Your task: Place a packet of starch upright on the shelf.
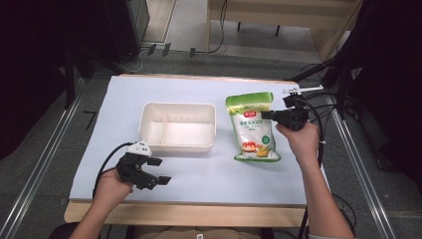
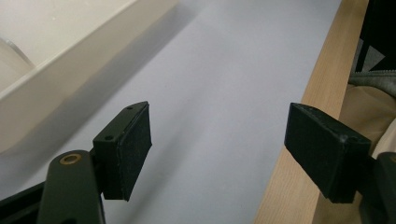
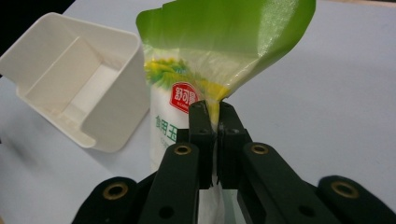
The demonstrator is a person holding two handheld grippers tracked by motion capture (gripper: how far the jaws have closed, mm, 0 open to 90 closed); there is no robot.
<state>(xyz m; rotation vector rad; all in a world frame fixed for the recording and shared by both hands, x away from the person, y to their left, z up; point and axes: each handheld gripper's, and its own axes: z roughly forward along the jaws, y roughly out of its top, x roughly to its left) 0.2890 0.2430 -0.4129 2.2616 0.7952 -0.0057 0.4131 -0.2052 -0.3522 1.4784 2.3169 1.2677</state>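
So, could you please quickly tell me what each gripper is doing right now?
Left gripper: open, holding nothing.
Right gripper: shut on the green-and-white plastic pouch.

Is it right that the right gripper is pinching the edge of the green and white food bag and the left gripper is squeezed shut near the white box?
Not quite. The left gripper is open: the left gripper view shows its jaws wide apart over the table. The right gripper does pinch the edge of the green and white plastic food bag, beside the white plastic divided box.

glossy plastic pouch; smooth white plastic tray; matt table cover.
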